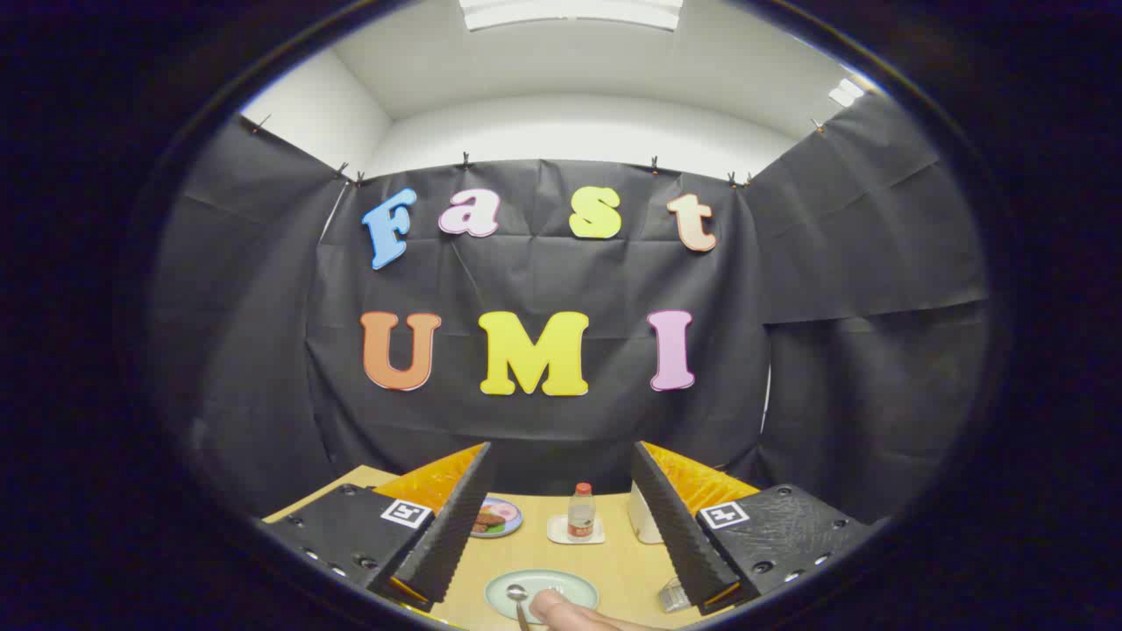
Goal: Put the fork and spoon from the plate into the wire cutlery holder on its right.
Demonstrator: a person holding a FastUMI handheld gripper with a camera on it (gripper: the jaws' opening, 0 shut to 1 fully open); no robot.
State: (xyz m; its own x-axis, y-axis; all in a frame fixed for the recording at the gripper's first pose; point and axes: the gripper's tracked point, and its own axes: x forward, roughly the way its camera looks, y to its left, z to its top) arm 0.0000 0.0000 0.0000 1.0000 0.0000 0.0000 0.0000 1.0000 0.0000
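My gripper (561, 517) is held high above the wooden table (622, 565), open, with nothing between its two black ribbed fingers (451, 526). Below and between them lies a pale green plate (542, 589). A spoon (518, 598) rests on the plate's near left part. A person's finger (561, 609) reaches onto the plate beside the spoon. The fork is not discernible. Beside the right finger's tip sits part of the wire cutlery holder (673, 596), to the plate's right.
Farther back on the table stand a small bottle with a red cap (580, 513) on a white coaster, a plate of food (496, 517) partly behind the left finger, and a white object (644, 521) behind the right finger. Black cloth walls close the booth.
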